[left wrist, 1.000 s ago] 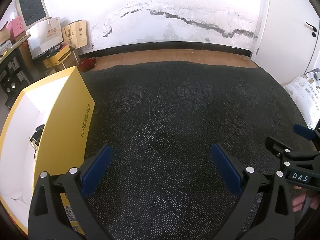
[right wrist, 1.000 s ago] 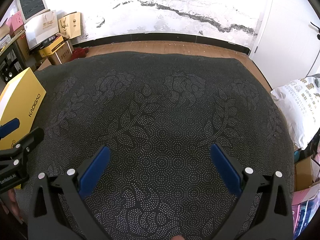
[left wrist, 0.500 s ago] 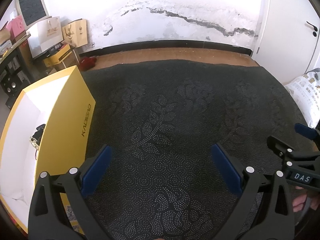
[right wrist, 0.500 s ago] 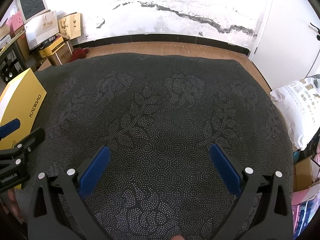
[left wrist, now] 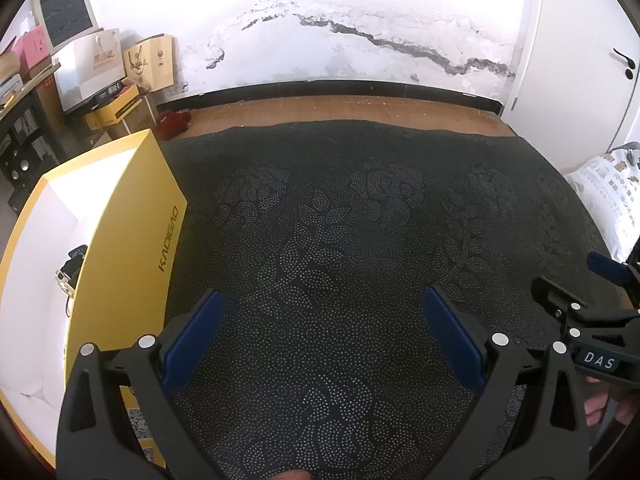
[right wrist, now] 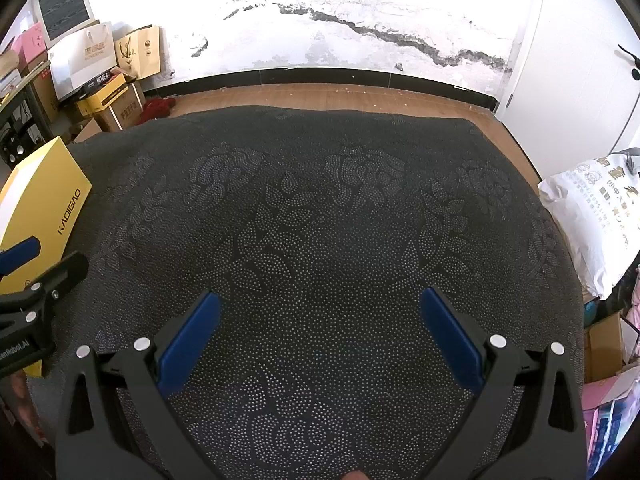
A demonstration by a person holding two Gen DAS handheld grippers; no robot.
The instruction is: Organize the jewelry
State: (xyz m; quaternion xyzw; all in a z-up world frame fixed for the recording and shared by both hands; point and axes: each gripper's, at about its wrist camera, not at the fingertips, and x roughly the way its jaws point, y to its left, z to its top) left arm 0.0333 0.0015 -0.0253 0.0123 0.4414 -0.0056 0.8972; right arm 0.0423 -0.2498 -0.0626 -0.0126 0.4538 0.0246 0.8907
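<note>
An open yellow box with a white inside stands at the left edge of the dark patterned cloth. A small piece of jewelry lies inside it, partly hidden by the box wall. My left gripper is open and empty over the cloth, right of the box. My right gripper is open and empty over the middle of the cloth. The box also shows in the right wrist view, at the left. Each gripper shows at the edge of the other's view.
Cardboard boxes and paper bags are stacked along the wall at the back left. A white printed sack lies off the cloth's right edge. Wooden floor lies beyond the cloth's far edge. A white door is at the right.
Both grippers have drifted slightly; the views shift a little. Both stay open and empty. The box and jewelry have not moved.
</note>
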